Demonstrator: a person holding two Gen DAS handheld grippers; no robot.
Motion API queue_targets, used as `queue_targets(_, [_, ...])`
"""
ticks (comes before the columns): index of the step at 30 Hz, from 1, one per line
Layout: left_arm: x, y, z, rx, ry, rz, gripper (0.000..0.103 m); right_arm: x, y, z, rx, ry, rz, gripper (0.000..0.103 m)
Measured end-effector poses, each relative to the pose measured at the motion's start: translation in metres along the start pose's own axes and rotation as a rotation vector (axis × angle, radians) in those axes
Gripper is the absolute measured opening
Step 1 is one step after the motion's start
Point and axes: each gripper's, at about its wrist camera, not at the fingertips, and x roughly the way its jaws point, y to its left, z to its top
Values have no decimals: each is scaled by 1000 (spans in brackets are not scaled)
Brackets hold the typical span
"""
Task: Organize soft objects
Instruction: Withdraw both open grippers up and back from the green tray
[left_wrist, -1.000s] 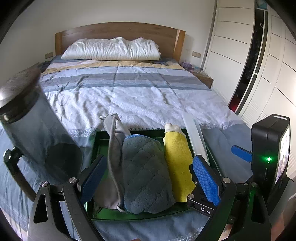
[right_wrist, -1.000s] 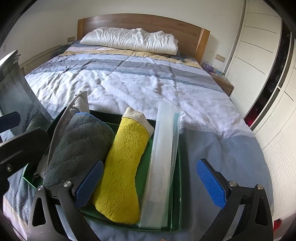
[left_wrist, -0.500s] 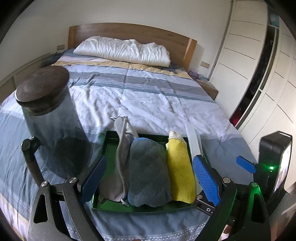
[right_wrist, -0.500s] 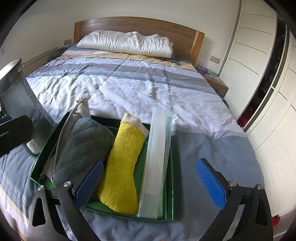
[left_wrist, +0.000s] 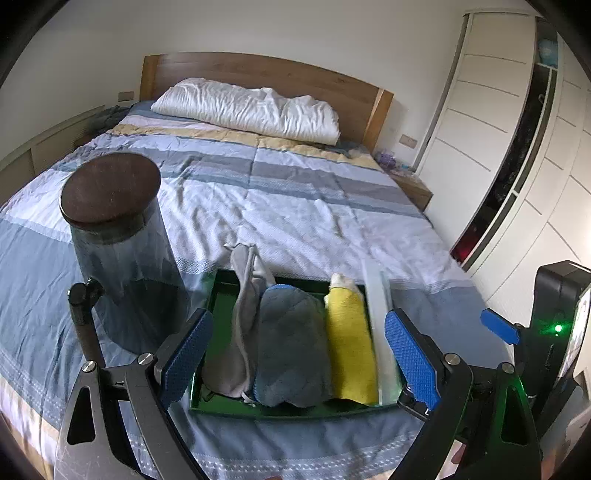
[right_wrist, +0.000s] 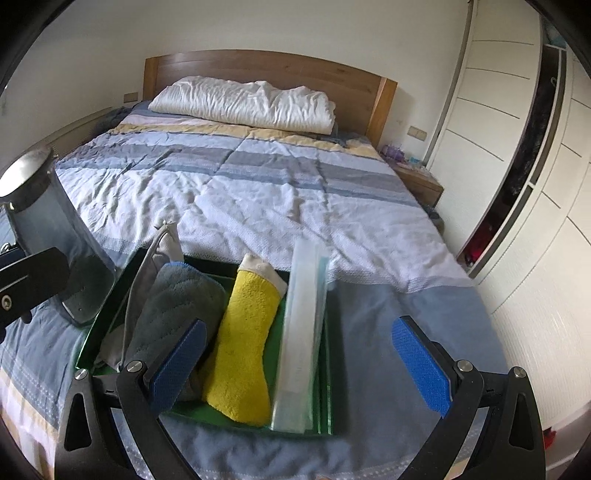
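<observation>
A: Left wrist view?

B: Left tongs were spread wide, blue pads clear of everything, nothing gripped. Beyond them a shallow green rectangular tray sat on the striped blue-and-white bed quilt. In the tray, side by side from left: a limp grey cloth pouch, a folded blue-grey quilted microfibre cloth, a rolled yellow terry towel with a white end, and a long clear plastic sleeve along the right wall. All lay lengthwise, each touching its neighbour.

A: Anything else?

B: A tall smoked-glass jar with a dark round wooden lid stood on the quilt just left of the tray. A white rumpled pillow lay against the wooden headboard. A blue pad of the right tongs showed at the right edge.

A: Right wrist view?

B: Right tongs also wide apart and empty. Same tray below, same order: pouch, blue-grey cloth, yellow towel, clear sleeve. The pouch's far end hung over the tray's far rim. The jar was at the left, beside the tray. White wardrobe doors ran along the right wall.
</observation>
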Motion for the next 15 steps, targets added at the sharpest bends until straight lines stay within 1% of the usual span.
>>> queue_targets(4, [-26,-1,3,5,-20,-30,91,-28,-4,2,8,-17,-25,103])
queue_targets(10, [-76,-2,10,16,-50,-76,91,-89,-6,-3,17,-66,-53,103])
queue_targets(15, [-132,6,13,33,-97,-110,91,-148,1,-17,8,-96,-68,103])
